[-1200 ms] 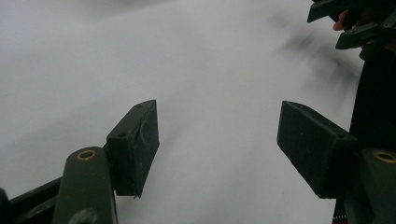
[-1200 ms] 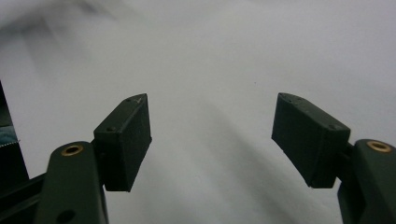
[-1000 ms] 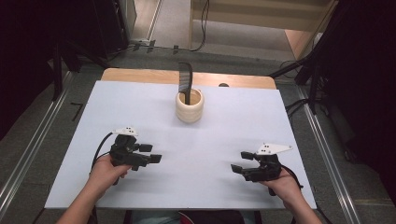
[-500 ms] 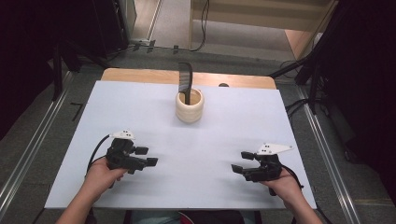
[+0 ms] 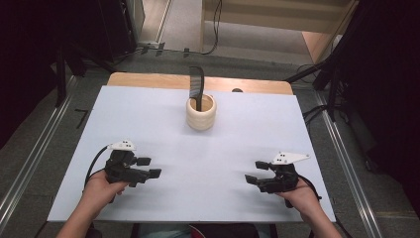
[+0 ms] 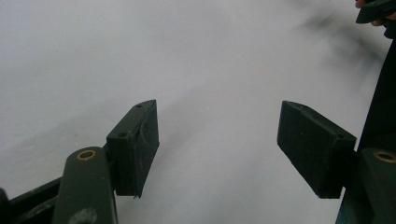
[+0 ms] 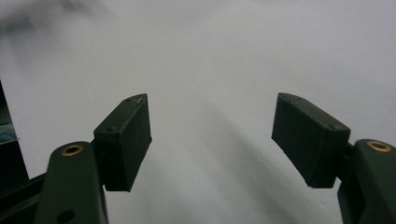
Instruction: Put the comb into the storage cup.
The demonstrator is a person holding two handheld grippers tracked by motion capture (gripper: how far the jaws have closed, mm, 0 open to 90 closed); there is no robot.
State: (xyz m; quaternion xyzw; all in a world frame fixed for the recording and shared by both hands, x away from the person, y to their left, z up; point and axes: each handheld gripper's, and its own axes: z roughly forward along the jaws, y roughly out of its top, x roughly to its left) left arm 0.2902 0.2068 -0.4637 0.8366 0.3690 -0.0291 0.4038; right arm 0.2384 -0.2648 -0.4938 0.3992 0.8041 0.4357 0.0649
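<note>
Both grippers sit low in the frame, jaws spread apart and holding nothing: left gripper [image 5: 148, 167] at lower left, right gripper [image 5: 255, 172] at lower right. The black comb [image 5: 196, 90] stands upright in the wooden cup [image 5: 201, 113] at upper centre, well apart from both.

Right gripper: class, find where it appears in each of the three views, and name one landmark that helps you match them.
High view: the right gripper is low on the right, jaws open, pointing left over the white table.
Left gripper view: a dark corner of it sits at the top right edge, far off.
Right gripper view: its two jaws rise from the bottom, open.
Shared landmark: the white table.
</note>
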